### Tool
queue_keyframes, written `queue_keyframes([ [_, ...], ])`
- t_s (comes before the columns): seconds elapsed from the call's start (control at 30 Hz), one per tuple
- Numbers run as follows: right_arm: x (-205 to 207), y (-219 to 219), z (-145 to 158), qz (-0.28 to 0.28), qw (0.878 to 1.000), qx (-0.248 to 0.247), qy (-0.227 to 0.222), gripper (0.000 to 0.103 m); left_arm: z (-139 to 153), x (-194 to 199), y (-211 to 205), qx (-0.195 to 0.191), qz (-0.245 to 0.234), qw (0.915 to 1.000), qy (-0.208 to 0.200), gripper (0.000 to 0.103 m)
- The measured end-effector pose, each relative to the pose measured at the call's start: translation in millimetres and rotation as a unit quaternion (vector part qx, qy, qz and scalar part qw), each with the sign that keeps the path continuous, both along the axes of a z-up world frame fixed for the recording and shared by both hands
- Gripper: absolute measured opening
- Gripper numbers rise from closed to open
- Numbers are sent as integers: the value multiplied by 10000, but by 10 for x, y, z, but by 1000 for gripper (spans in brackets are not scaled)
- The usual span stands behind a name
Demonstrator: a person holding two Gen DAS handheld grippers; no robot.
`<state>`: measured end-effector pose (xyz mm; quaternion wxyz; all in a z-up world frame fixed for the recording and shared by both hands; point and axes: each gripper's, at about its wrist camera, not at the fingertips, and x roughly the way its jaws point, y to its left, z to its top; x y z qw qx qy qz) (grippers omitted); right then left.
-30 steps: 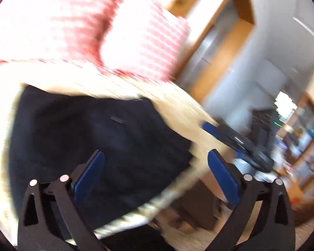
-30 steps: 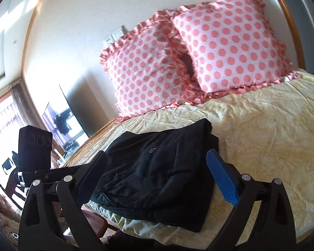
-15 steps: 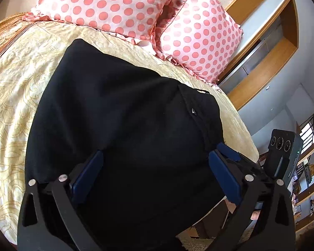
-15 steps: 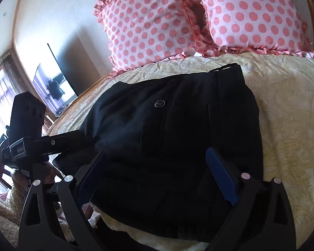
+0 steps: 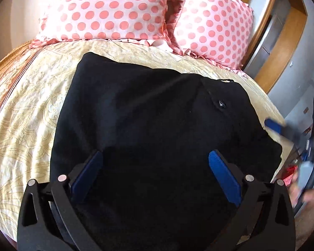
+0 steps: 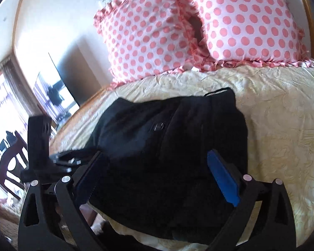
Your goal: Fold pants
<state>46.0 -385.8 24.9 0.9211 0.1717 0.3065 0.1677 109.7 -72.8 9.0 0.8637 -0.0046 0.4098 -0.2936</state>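
Your left gripper (image 5: 155, 174) spread wide over black pants (image 5: 157, 125), holding nothing. Your right gripper (image 6: 155, 177) likewise wide open, empty, above near right part of same pants (image 6: 167, 138). Pants lie folded in compact bundle at near edge of bed (image 5: 27, 113), button (image 5: 220, 104) facing up. Yellow patterned bedspread (image 6: 282, 125) underneath. Two pink polka-dot pillows (image 5: 115, 8) at far end by headboard.

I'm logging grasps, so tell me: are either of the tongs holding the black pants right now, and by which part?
Nothing is held. The left tongs and right tongs both stand open above the folded black pants, which lie on the bedspread.
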Motion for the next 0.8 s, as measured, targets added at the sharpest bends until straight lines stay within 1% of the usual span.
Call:
queue_keyframes([
  [0.07,145,-167,-45,-347,9987,-161,347,99,-11,-31,18,1,-54,10000,-82,101],
  [0.1,202,-207,-83,-444,9975,-259,488,98,-14,-46,29,6,-72,9999,-110,101],
  [0.13,270,-242,-136,-486,9963,-332,623,96,-21,-59,19,23,-92,9998,-145,101],
  [0.17,319,-258,-180,-444,9959,-334,720,91,-22,-73,14,45,-110,9998,-176,101],
  [0.27,409,-249,-298,-353,9947,-318,915,89,-37,-96,2,136,-159,9994,-269,101],
  [0.33,449,-223,-356,-310,9935,-393,1019,87,-38,-101,-7,168,-166,9993,-302,101],
  [0.47,460,-220,-390,-200,9937,-345,1050,85,-37,-98,-3,153,-175,9993,-302,101],
  [0.57,471,-235,-395,-292,9928,-411,1086,84,-37,-101,-10,167,-173,9992,-310,101],
  [0.67,490,-305,-410,-408,9925,-198,1134,84,-36,-104,-8,189,-185,9991,-318,101],
  [0.8,478,-218,-403,-267,9930,-380,1090,85,-30,-101,4,153,-199,9992,-298,101],
])
